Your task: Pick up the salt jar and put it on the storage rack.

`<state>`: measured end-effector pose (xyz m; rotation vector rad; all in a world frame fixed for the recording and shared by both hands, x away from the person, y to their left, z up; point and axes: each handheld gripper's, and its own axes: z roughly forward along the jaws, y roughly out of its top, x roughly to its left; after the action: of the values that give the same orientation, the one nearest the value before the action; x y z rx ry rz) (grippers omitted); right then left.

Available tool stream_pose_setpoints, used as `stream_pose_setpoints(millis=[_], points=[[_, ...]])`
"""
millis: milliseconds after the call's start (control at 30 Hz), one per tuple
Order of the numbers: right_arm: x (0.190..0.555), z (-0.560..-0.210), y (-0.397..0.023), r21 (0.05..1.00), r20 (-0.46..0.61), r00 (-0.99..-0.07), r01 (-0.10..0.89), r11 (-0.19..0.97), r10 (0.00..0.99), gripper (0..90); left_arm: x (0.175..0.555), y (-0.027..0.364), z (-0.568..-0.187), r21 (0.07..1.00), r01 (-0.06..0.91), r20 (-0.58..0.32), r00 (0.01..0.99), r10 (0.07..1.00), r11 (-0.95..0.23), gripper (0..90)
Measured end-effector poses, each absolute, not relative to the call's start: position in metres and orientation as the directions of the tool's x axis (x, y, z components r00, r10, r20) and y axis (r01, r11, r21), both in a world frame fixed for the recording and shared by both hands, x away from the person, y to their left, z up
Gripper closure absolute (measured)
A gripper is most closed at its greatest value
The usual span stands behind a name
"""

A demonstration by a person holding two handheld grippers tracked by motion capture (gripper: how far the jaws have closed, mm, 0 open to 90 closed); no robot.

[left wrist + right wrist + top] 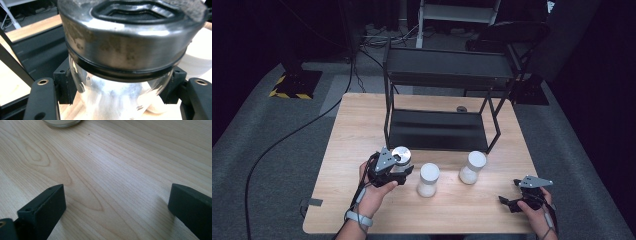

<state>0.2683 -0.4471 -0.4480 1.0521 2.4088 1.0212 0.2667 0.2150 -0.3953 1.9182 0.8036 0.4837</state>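
A glass jar (401,157) with a silver metal lid sits between the jaws of my left gripper (396,171) at the front left of the wooden table (352,130). In the left gripper view the jar (125,57) is very close, with a black jaw pressed on each side and white contents showing low inside the glass. My right gripper (508,202) rests low near the table's front right corner. Its jaws stand wide apart over bare wood in the right gripper view (117,200).
Two white lidded jars (428,179) (472,167) stand side by side just right of the held jar. A black two-level metal rack (439,131) occupies the table's back half. A small dark round object (461,108) lies behind it. Cables run across the floor at left.
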Motion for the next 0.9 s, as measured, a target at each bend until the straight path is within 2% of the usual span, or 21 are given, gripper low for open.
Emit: stream_pose_setpoints(millis=[900], points=[[0.268,-0.448,-0.447,0.721,-0.008,-0.678,0.505,0.474,0.735,1.3,0.283,0.205,-0.377,0.903,0.309,-0.005,0.704,0.711,-0.299,30.6]])
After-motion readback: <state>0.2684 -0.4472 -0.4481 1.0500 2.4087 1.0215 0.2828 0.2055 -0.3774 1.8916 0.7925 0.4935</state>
